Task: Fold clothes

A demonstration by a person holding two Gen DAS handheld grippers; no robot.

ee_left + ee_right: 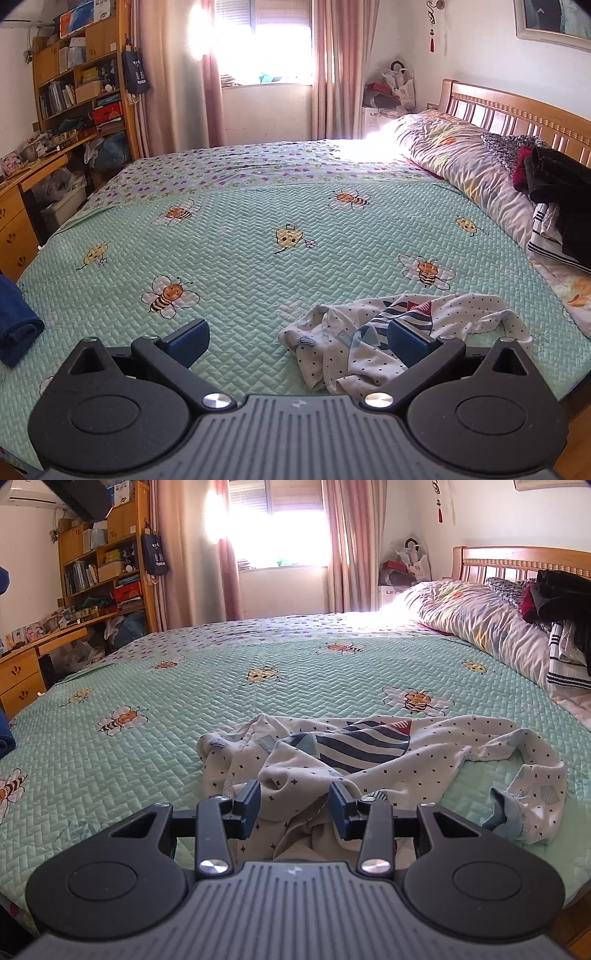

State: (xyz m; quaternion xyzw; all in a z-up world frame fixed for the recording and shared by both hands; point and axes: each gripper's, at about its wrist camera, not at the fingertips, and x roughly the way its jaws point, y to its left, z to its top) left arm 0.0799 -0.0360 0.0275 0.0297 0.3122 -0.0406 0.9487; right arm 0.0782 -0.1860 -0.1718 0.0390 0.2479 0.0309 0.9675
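Item: crumpled white star-dotted cotton garment with navy-striped print [369, 753], unfolded on the mint quilted bee-print bedspread [184, 686]; right gripper [293, 808] jaws part-open around a bunched fold, grip uncertain; left gripper [297, 341] jaws wide, empty; folding unstarted.

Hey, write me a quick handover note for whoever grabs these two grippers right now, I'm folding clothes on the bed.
Left gripper: open, empty, above the bedspread.
Right gripper: part open, fingers either side of a bunched fold of the white patterned garment; a firm grip can't be confirmed.
Garment: crumpled at the near edge, sleeve trailing right.
Done: a folded blue item lies at far left.
Left: spread and fold this garment; more clothes wait piled by the headboard.
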